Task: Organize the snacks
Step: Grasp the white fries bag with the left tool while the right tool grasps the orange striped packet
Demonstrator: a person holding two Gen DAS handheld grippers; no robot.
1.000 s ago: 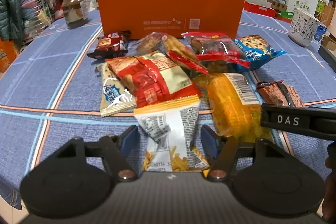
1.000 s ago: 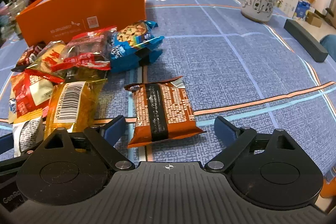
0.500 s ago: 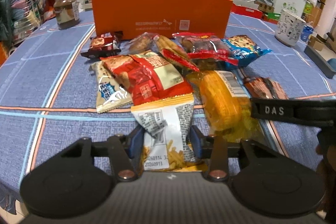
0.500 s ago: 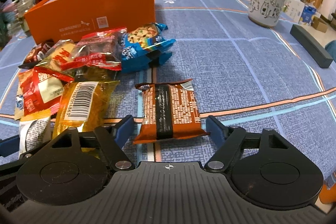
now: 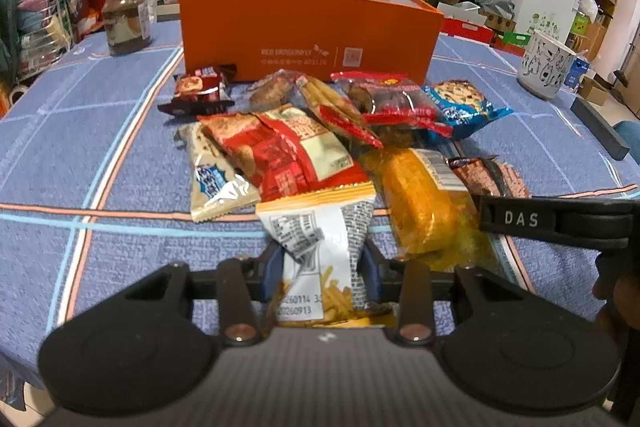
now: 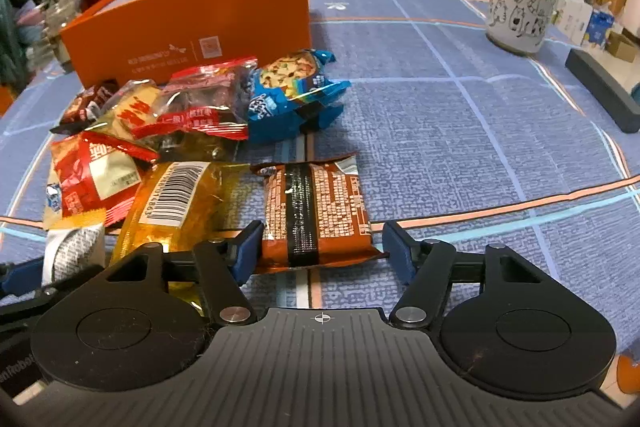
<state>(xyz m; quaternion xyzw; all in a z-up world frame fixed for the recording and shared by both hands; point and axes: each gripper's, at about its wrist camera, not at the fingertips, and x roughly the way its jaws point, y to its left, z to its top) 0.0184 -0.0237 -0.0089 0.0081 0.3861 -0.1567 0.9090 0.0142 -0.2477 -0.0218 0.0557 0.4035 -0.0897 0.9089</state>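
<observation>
My left gripper (image 5: pixel 322 273) has pinched shut on the near end of the white-and-orange packet (image 5: pixel 320 231), its blue pads pressing the crinkled sides in. That packet lies at the 6 o'clock edge of the pile, its far end tucked against the red packet (image 5: pixel 280 151). My right gripper (image 6: pixel 320 247) has just been closing around the brown packet (image 6: pixel 316 207): the left pad looks to be touching its edge, the right pad stands just clear of the corner, so I judge it not yet gripped.

Both packets look light and soft, thin foil puffed with air, so I expect them to crumple rather than resist. The film is glossy and probably slippery; a pinch on the puffed middle may slide off or crush what is inside. I would rather take the brown one across its narrow width near the sealed end at 6 o'clock, where the foil is flat and stiffer. The white one seems to hold brittle sticks, so a gentle squeeze suits it.

The orange box (image 5: pixel 308 39) stands at 12 o'clock behind the pile on the blue cloth (image 5: pixel 120 227), open at the top, and I take it for where the snacks go. The yellow packet (image 5: pixel 420 207) lies between my two targets, touching the brown one at its 9 o'clock side.
</observation>
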